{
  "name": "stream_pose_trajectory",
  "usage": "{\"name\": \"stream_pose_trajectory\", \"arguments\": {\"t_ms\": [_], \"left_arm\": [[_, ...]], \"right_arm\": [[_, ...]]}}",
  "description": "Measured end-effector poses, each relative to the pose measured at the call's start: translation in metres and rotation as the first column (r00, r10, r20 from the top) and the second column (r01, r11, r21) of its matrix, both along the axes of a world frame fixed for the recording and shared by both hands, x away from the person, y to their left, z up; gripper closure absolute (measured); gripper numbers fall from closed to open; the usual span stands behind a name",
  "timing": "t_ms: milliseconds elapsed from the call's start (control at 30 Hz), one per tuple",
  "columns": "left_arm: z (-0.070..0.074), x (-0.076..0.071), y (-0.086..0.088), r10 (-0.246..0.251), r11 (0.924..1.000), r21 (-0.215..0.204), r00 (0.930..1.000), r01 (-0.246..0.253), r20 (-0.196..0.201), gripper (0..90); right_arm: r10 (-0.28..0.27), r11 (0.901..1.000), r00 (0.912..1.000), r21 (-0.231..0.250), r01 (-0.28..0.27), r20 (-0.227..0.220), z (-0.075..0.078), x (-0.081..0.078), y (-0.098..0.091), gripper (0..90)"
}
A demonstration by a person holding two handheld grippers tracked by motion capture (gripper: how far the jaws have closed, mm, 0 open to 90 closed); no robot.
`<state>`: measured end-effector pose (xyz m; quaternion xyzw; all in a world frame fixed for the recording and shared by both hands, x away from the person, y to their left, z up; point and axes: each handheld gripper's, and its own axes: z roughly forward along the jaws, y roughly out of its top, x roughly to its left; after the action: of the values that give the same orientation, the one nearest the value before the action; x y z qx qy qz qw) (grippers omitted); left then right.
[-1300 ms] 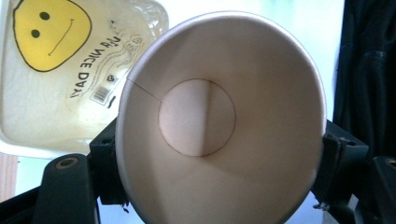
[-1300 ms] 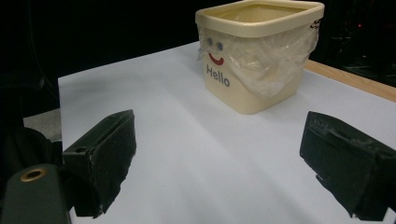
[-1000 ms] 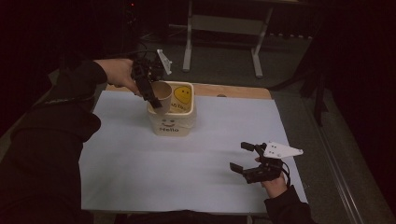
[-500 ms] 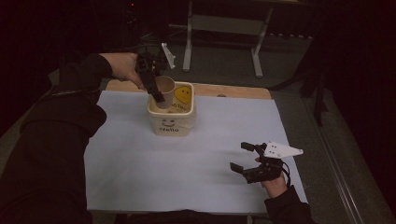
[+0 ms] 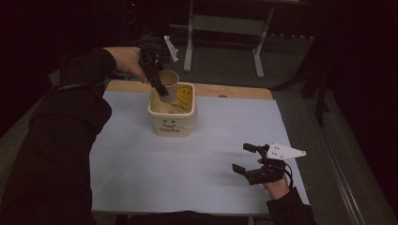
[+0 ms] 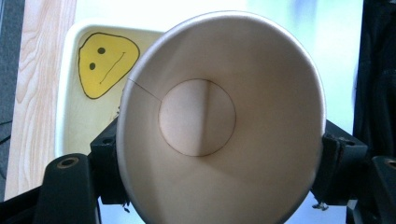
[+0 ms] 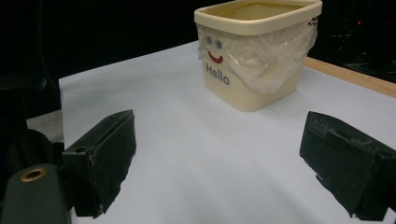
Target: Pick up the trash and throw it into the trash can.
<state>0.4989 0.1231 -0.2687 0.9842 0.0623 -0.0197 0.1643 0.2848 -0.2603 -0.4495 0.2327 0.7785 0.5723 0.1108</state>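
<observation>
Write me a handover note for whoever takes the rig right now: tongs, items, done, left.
Left tongs: shut on the paper cup, held tilted over the cream bin.
Right tongs: open, holding nothing, low over the white sheet, near right.
Bin: upright at the far end of the sheet, "Hello" side facing the person.
Done: cup gripped and lifted.
Left: probably drop or set down the cup; destination unclear.

Both arms wear black long sleeves (image 5: 70,122); each hand carries a matte black two-jaw tool, the left gripper (image 5: 157,84) with blocky scuffed pads and a brass-ringed screw hole (image 6: 67,162), the right gripper (image 5: 250,161) topped by a pale grey three-cornered plate (image 5: 285,151).
</observation>
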Motion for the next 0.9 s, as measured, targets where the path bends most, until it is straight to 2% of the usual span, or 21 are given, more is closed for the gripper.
{"name": "stream_pose_trajectory", "arguments": {"t_ms": [300,333,533,900], "left_arm": [[0.004,0.008,-0.002,-0.005,1.0000,0.006,0.9999,0.004,0.014,25.0],[0.004,0.008,-0.002,-0.002,1.0000,0.004,1.0000,0.002,0.005,25.1],[0.004,0.013,-0.003,-0.009,0.9999,0.009,0.9999,0.009,0.008,25.1],[0.001,0.021,-0.002,-0.008,0.9999,-0.012,0.9998,0.008,0.016,25.0]], "right_arm": [[0.003,1.0000,1.0000,0.001,-0.003,-0.006,0.000,0.001,0.000,10.5],[0.003,1.0000,1.0000,0.001,-0.003,-0.004,-0.001,0.001,0.000,10.5],[0.005,1.0000,1.0000,0.003,-0.005,-0.002,0.000,0.001,0.000,10.5],[0.006,1.0000,1.0000,0.002,-0.006,-0.008,-0.001,0.001,0.000,10.5]]}}
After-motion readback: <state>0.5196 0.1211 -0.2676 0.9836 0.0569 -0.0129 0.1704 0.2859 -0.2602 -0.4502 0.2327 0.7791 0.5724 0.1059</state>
